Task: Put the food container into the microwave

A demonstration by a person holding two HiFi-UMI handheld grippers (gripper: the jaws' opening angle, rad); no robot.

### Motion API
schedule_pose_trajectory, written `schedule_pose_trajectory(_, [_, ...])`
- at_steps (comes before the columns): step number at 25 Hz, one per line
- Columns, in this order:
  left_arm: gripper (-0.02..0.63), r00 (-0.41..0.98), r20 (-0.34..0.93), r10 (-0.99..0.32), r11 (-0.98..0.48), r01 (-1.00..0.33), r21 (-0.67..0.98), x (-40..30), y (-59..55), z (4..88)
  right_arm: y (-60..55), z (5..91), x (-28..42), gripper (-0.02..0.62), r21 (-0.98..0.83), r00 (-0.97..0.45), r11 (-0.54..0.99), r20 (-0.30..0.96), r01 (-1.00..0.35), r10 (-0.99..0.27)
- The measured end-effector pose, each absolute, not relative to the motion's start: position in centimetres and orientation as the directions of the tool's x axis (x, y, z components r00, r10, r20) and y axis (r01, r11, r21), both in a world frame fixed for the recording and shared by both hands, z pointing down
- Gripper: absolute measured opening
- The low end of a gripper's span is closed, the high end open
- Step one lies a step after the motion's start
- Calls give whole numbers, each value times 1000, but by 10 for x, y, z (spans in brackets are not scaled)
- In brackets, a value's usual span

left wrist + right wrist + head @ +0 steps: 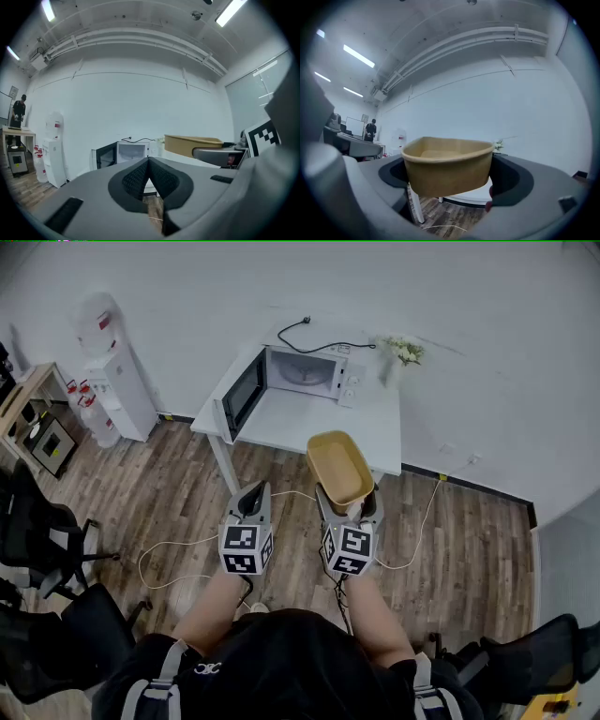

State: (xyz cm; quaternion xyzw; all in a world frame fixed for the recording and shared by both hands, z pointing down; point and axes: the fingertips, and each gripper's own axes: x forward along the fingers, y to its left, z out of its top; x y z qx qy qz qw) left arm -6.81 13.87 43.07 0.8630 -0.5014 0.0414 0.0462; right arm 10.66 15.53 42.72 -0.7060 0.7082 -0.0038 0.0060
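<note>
A tan, empty food container (339, 467) (447, 164) is held up in the air, my right gripper (349, 510) (449, 180) shut on its near end. It also shows at the right of the left gripper view, the container (193, 144) level with the table. The white microwave (298, 372) (122, 154) stands on a white table (309, 423) ahead, its door (241, 393) swung open to the left. My left gripper (253, 500) (149, 166) is shut with nothing in it, beside the right one, short of the table.
A water dispenser (114, 371) (54, 146) stands against the wall at left. A vase of flowers (401, 354) sits on the table's right corner. A cable (187, 554) trails on the wood floor. Office chairs (42, 531) stand at left. A person (18, 111) stands far left.
</note>
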Motion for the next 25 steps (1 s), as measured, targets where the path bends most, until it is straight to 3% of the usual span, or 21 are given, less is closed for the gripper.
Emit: schedule_pose_trajectory(25, [1,504,143,-852,-501,-863,60,-95,126,443,144,434,73,518,-38,-8,8,-7,-999,-1000])
